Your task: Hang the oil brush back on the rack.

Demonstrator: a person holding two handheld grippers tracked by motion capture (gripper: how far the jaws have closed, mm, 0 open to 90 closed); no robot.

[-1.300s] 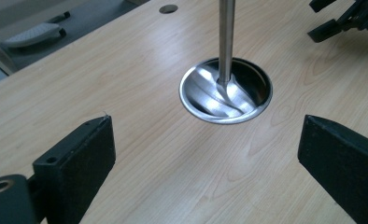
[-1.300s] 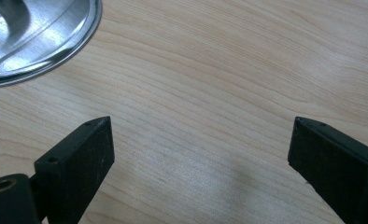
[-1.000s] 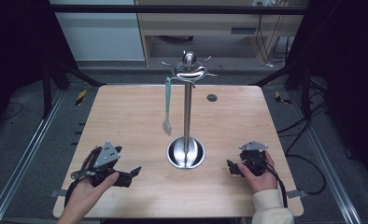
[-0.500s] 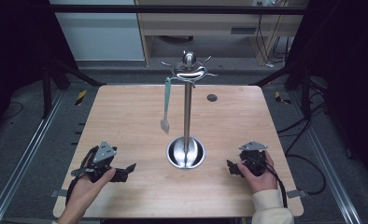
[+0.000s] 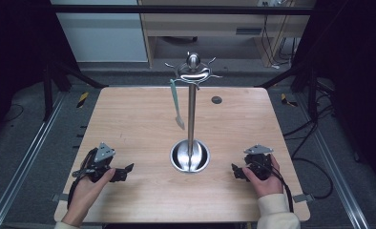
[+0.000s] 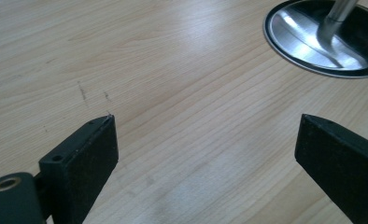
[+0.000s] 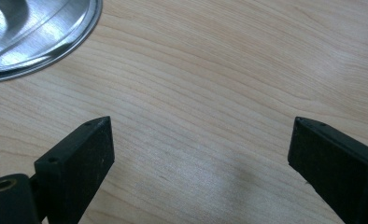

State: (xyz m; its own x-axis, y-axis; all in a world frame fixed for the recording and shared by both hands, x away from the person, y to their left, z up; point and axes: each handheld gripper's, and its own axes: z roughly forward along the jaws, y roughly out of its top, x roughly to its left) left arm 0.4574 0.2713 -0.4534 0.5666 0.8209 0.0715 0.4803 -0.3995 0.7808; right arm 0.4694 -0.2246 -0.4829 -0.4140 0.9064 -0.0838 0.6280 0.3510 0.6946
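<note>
The metal stand [image 5: 192,107] rises from the middle of the wooden table [image 5: 129,124], its round dished base [image 5: 190,156] sitting a little toward the person's edge, its thin pole upright; at the top, a ring of curled hooks [image 5: 192,71] under a ball knob; from a hook on the stand's left side hangs a pale green spatula [image 5: 176,102], blade down, clear of the tabletop and just beside the pole.

Left of the base, near the table's front edge, the left gripper [image 5: 124,171] lies low over the wood in the person's left hand [image 5: 88,188], tips turned toward the base but well apart from it; in the left gripper view its jaws stand spread wide with bare wood between them, nothing held, and the base's shiny rim [image 6: 322,44] sits beyond the right-hand jaw at the top corner.

Right of the base, the right gripper [image 5: 236,171] rests in the right hand [image 5: 265,183], also low, tips facing the base, a gap of bare table between; in the right gripper view the jaws are likewise released and wide, empty, the base's rim [image 7: 37,32] curving in the upper left corner.

Behind the stand, toward the far edge, a small dark round disc [image 5: 216,99] is set in the tabletop; cables [image 5: 319,167] trail off past the table's right side.
</note>
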